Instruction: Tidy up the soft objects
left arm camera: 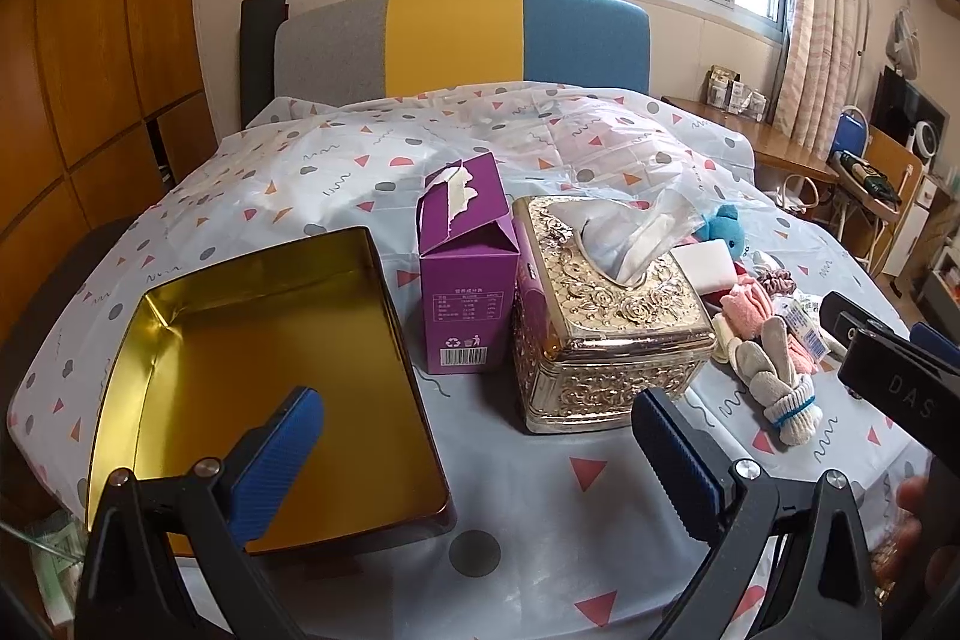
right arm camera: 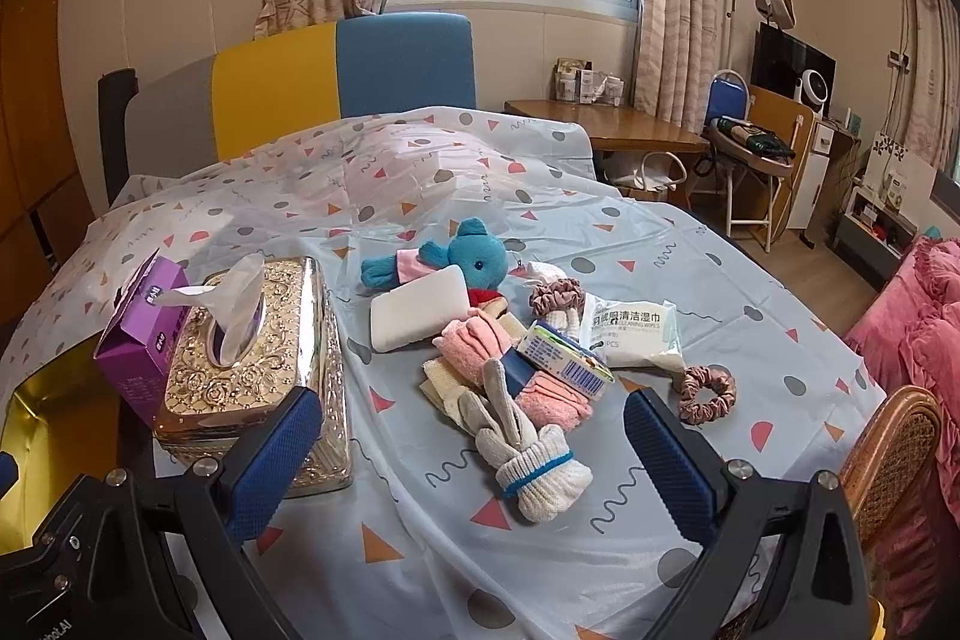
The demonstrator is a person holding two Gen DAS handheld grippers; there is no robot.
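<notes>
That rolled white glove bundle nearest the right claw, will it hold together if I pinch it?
Glove bundle: probably soft and light. A blue band cinches its cuff end, so that likely stays together. The loose fingers will probably flop.

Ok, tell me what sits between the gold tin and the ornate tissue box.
The purple carton stands between the open gold tin and the ornate tissue box, close beside the tissue box. The left wrist view shows it best.

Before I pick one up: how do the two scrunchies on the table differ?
The far scrunchie is darker, a dusty mauve, and lies wedged among the pile beside the wipes pack. The near scrunchie is lighter, shinier pink and lies alone on the tablecloth, clear of the pile, nearer the right gripper. Both are ruffled fabric rings lying flat.
</notes>
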